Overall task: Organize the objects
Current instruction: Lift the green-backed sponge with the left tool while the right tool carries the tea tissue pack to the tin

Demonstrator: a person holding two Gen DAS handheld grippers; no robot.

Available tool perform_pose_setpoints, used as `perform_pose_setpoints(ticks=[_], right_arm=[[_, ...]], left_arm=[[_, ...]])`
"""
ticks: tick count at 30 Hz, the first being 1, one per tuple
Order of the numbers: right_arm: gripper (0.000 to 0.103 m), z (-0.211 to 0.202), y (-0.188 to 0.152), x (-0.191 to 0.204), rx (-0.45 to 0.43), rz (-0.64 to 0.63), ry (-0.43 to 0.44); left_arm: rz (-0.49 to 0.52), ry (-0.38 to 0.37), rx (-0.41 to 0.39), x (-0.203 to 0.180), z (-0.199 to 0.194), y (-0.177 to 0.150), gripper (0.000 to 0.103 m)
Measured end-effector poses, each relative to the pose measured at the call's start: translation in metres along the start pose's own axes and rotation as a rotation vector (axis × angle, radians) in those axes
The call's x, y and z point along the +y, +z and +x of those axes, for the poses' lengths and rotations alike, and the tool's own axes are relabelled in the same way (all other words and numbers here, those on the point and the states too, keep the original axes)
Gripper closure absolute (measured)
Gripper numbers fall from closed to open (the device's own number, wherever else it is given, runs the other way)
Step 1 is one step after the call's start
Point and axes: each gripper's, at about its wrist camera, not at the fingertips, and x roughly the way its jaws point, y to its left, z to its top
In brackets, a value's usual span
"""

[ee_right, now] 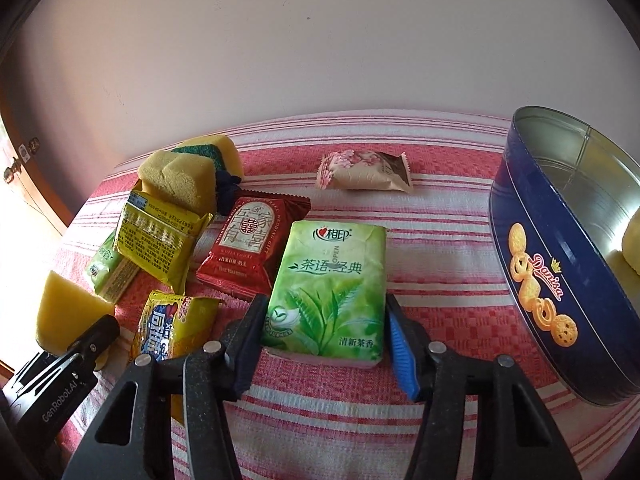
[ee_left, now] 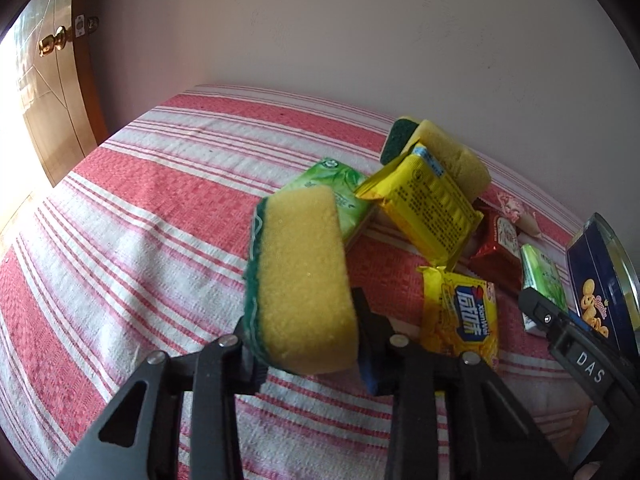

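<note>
A yellow sponge with a green scrub side [ee_left: 304,264] is clamped between the fingers of my left gripper [ee_left: 304,320], held above the striped cloth [ee_left: 160,208]. In the right wrist view that sponge [ee_right: 64,316] shows at the left edge. My right gripper [ee_right: 324,312] has its jaws against both long sides of a green tissue pack [ee_right: 328,280] lying flat on the cloth. The open blue cookie tin [ee_right: 520,216] stands to the right, with a yellow sponge [ee_right: 632,248] inside.
A pile lies left of the tissue pack: two sponges [ee_right: 180,180], a yellow packet [ee_right: 160,240], a red packet [ee_right: 252,248], a second green pack [ee_right: 104,268] and a yellow snack bag [ee_right: 172,328]. A pink wrapped sweet [ee_right: 364,170] sits near the wall. A wooden door [ee_left: 48,80] is far left.
</note>
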Motion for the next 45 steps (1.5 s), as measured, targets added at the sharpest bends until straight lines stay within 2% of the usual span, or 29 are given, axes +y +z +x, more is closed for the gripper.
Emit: perform_pose_setpoints(ticks=[4,11,17,20,24,45], right_arm=[[0.046,-0.024,-0.004,-0.007,-0.091,-0.013,0.017],[0.046,-0.063,-0.006,-0.007,-0.279,-0.059,0.030],[0.046,-0.100,-0.013,-0.025,-0.462,-0.108,0.001],[0.046,-0.113,-0.011,-0.032,-0.517,-0.101,0.000],[0.046,-0.122,-0.012,-0.046,-0.556,-0.095,-0.031],[0.046,-0.150,-0.019,-0.113,-0.629,-0.073,-0.146]], left_arm=[[-0.013,0.040,-0.081,0.000,-0.016,-0.002,0.073],[0.064,0.109,-0.268,-0.024,-0.050,-0.010,0.074],[0.112,0.081,-0.339,-0.049,-0.063,-0.010,0.074],[0.141,0.072,-0.371,-0.075,-0.077,-0.013,0.074],[0.166,0.051,-0.397,-0.095,-0.082,-0.011,0.074],[0.265,-0.057,-0.438,-0.187,-0.094,-0.017,0.074]])
